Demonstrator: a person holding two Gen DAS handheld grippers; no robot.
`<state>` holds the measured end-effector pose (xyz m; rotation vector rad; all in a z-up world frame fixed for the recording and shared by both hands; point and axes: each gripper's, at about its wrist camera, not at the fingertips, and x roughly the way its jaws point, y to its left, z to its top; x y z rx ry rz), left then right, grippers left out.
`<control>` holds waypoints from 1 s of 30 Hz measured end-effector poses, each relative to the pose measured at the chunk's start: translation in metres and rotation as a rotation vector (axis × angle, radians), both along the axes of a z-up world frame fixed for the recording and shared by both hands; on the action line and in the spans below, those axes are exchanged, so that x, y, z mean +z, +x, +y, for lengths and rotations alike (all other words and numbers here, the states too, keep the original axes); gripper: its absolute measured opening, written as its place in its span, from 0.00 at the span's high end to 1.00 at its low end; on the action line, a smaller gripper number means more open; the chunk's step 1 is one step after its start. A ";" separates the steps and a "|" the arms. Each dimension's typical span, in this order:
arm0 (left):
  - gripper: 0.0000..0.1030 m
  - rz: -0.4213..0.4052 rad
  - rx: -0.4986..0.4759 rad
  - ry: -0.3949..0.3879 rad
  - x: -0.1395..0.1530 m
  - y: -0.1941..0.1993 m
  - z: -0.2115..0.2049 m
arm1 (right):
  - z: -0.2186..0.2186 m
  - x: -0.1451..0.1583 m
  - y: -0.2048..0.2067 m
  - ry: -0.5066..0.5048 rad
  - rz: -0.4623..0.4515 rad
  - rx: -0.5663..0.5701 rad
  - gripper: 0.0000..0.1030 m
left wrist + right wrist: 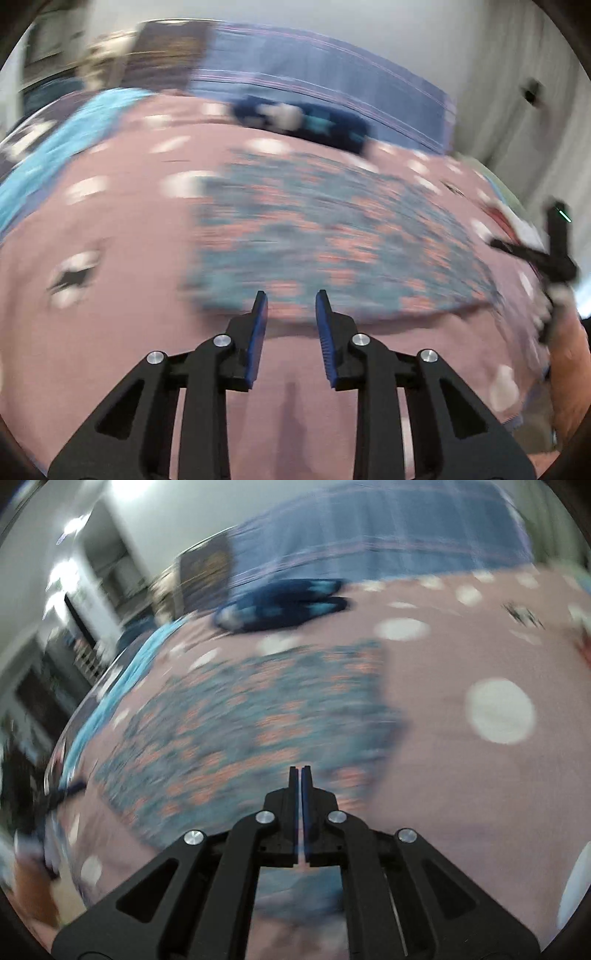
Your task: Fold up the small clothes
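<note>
We count two grippers, one per wrist view. Left gripper (291, 295): jaws spread with a clear gap, nothing between the blue pads (258, 332), hanging just above the near edge of the garment (332, 236). Right gripper (300, 771): jaws pressed together, only a hairline slit between them; we see no cloth pinched at the tips, though a bluish fold shows under its frame and we cannot tell what that is. One patterned garment, teal with pink blotches, lies spread flat on the bedspread (129, 229), roughly mid-bed; both views are motion-blurred, so its shape and fold state are unclear. One dark blue bundle (306, 123) with pale patches sits farther back, well apart from the garment, near one blue striped cloth (332, 74) at the far end of the bed. One light-blue strip (74, 136) runs along the bed's left edge. The bedspread is pink with white dots, too many and too smeared to count. No containers in either view. A second black gripper shape (554, 254) shows at the right edge of the left view.
</note>
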<state>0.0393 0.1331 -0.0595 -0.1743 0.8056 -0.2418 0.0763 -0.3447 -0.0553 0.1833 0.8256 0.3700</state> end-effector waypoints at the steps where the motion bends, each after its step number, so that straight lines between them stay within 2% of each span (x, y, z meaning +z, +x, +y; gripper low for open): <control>1: 0.77 0.004 0.034 -0.008 -0.001 -0.002 0.014 | 0.023 0.005 -0.004 -0.029 -0.017 0.043 0.92; 4: 0.78 0.012 0.108 -0.068 -0.007 -0.013 0.052 | 0.102 0.015 -0.017 -0.135 -0.073 0.192 0.88; 7: 0.78 0.012 0.100 -0.095 -0.017 -0.020 0.065 | 0.195 0.012 -0.037 -0.294 -0.164 0.378 0.83; 10: 0.78 0.010 0.086 -0.106 -0.027 -0.027 0.075 | 0.265 0.002 -0.058 -0.413 -0.256 0.504 0.79; 13: 0.78 0.004 0.099 -0.106 -0.033 -0.026 0.090 | 0.321 -0.015 -0.082 -0.621 -0.429 0.542 0.64; 14: 0.78 0.002 0.106 -0.109 -0.034 -0.025 0.098 | 0.343 -0.026 -0.092 -0.710 -0.492 0.579 0.61; 17: 0.78 -0.027 0.116 -0.114 -0.029 -0.015 0.118 | 0.375 -0.043 -0.099 -0.808 -0.539 0.633 0.61; 20: 0.78 -0.037 0.095 -0.134 -0.024 0.001 0.131 | 0.393 -0.053 -0.091 -0.869 -0.542 0.611 0.61; 24: 0.78 0.005 -0.019 -0.166 -0.023 0.036 0.128 | 0.407 -0.065 -0.076 -0.900 -0.512 0.588 0.61; 30: 0.75 0.083 -0.152 -0.232 -0.029 0.108 0.111 | 0.423 -0.073 -0.078 -0.944 -0.566 0.578 0.60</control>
